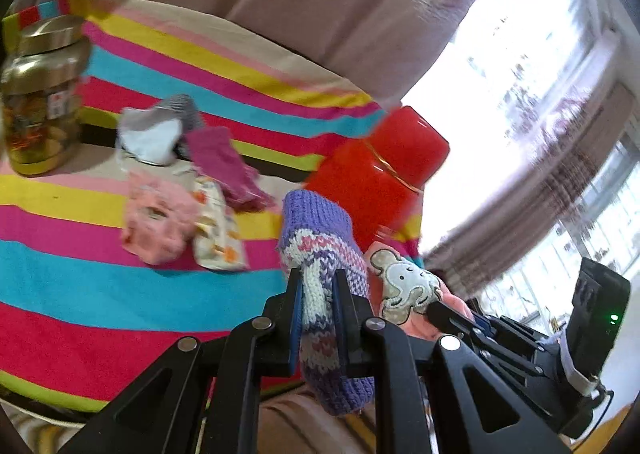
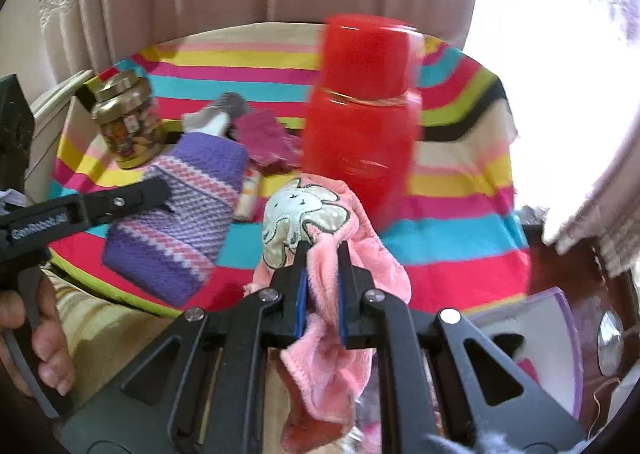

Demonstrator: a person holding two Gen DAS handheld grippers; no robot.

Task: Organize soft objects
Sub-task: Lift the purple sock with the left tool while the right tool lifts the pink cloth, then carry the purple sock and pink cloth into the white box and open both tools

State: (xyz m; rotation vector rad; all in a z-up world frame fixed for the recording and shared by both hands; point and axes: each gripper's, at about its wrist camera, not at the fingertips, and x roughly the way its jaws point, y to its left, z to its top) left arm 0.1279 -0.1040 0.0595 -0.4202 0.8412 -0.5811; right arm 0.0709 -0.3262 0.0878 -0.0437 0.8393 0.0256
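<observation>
- left gripper point(image 2: 132, 195) is showing white lettering on its black arm, seemingly "genrobot.ai", partly blurred
- glass jar point(image 2: 130, 129) is carrying a label, too blurred to read

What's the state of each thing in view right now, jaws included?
left gripper: jaws shut on the purple knit sock, lifted off the cloth
right gripper: jaws shut on the pink fleece cloth, hanging loose
red bottle: upright, cap on
glass jar: upright, gold lid on
magenta sock: crumpled, lying on the striped cloth
pink fluffy piece: lying loose
grey and white sock: lying crumpled
</observation>
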